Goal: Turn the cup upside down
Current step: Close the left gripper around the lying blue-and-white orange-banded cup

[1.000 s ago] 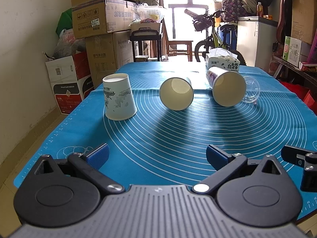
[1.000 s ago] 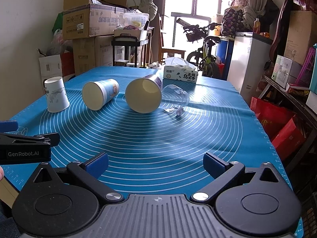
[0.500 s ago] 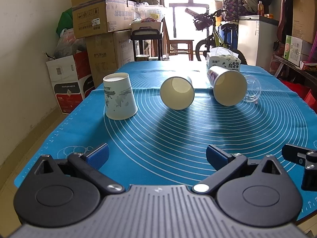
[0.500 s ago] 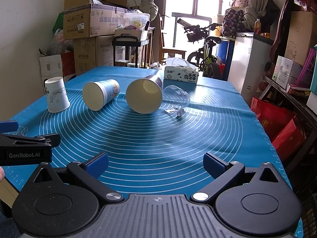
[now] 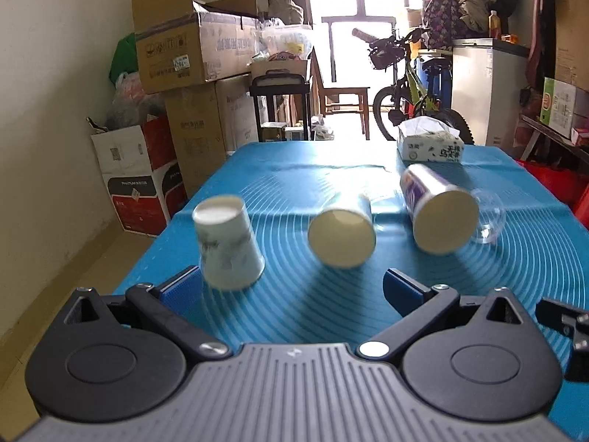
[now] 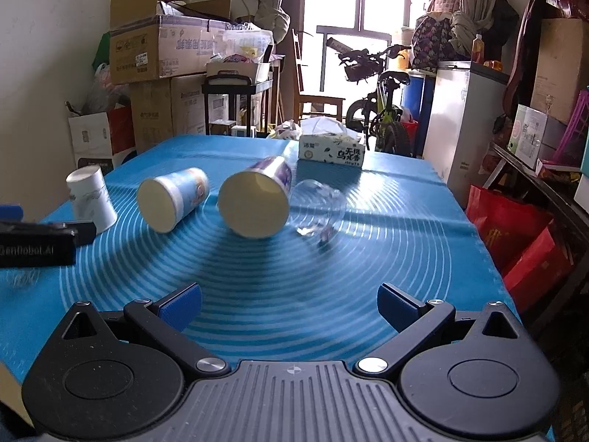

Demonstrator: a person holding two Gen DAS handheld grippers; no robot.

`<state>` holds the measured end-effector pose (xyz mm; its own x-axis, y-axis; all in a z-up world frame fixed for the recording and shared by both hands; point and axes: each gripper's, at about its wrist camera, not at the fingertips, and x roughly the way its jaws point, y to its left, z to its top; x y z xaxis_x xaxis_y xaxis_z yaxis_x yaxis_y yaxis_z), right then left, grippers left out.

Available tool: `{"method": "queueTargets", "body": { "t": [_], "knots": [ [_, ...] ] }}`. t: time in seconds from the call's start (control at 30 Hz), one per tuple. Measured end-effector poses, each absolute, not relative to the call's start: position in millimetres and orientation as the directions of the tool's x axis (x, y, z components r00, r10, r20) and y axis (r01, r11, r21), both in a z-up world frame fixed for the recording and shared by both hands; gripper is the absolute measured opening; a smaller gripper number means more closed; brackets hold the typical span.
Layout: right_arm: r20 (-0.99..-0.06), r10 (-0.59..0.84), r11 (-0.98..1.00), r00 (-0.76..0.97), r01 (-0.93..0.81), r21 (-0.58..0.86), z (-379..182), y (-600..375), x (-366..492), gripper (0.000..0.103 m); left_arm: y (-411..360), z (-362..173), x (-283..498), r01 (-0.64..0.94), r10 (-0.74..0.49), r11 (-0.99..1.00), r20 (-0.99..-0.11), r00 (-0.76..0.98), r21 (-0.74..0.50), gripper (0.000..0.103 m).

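Three paper cups and a clear plastic cup lie on a blue mat (image 5: pixel 515 258) (image 6: pixel 405 239). A white patterned cup (image 5: pixel 226 245) (image 6: pixel 90 197) stands upside down at the left. A blue-banded cup (image 5: pixel 342 235) (image 6: pixel 171 199) lies on its side, mouth toward me. A purple-printed cup (image 5: pixel 438 213) (image 6: pixel 256 199) lies on its side beside the clear cup (image 5: pixel 487 217) (image 6: pixel 316 206). My left gripper (image 5: pixel 292 289) is open and empty, just short of the white and blue-banded cups. My right gripper (image 6: pixel 289 300) is open and empty, well short of the purple cup.
A tissue box (image 5: pixel 430 145) (image 6: pixel 331 149) sits at the mat's far end. Stacked cardboard boxes (image 5: pixel 176 59) stand along the left wall. A bicycle (image 6: pixel 383 110) and a white cabinet (image 6: pixel 464 110) stand behind the table. Red bags (image 6: pixel 515 235) lie at the right.
My left gripper has moved forward toward the cups, which now look closer and blurred. My right gripper has moved slightly forward. Both stay open.
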<state>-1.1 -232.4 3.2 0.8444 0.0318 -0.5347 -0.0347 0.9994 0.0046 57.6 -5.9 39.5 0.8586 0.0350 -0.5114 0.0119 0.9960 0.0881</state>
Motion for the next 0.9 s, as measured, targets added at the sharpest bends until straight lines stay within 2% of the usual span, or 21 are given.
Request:
{"method": "queueTargets", "body": {
  "t": [0.1, 0.37, 0.67, 0.7, 0.73, 0.77, 0.83, 0.9],
  "knots": [
    [-0.525, 0.02, 1.0, 0.851, -0.03, -0.009, 8.8, -239.5, 16.8, 0.103, -9.9, 47.5, 85.0, 0.042, -0.011, 0.998, -0.536, 0.844, 0.047, 0.102],
    [-0.518, 0.021, 1.0, 0.855, -0.024, 0.001, 11.4, -258.5, 51.4, 0.103, -40.4, 34.4, 156.1, 0.097, 0.023, 0.979, -0.564, 0.825, 0.181, 0.102],
    [-0.529, 0.031, 1.0, 0.848, -0.025, 0.019, -0.2, -272.1, 56.9, 0.103, -47.0, 7.6, 201.5, 0.12, 0.05, 0.97, -0.656, 0.753, 0.212, 0.101],
    [-0.529, 0.031, 1.0, 0.848, -0.023, 0.021, -1.0, -272.8, 56.3, 0.103, -46.8, 6.0, 203.2, 0.122, 0.05, 0.97, -0.663, 0.747, 0.21, 0.094],
    [-0.529, 0.031, 0.999, 0.848, -0.021, 0.025, -1.7, -274.1, 56.3, 0.103, -46.5, 4.8, 204.1, 0.13, 0.041, 0.971, -0.673, 0.739, 0.202, 0.076],
    [-0.53, 0.031, 0.999, 0.847, -0.02, 0.027, -2.0, -274.4, 56.4, 0.103, -45.7, 3.7, 205.8, 0.145, 0.026, 0.972, -0.692, 0.721, 0.187, 0.07],
    [-0.533, 0.031, 0.999, 0.846, -0.018, 0.029, -2.8, -274.1, 56.8, 0.103, -43.9, 3.9, 204.4, 0.149, 0.025, 0.971, -0.697, 0.717, 0.188, 0.063],
    [-0.535, 0.031, 0.999, 0.844, -0.019, 0.028, -3.7, -272.9, 56.5, 0.103, -41.6, 6.5, 200.8, 0.159, 0.017, 0.969, -0.699, 0.715, 0.187, 0.063]
  ]
}}
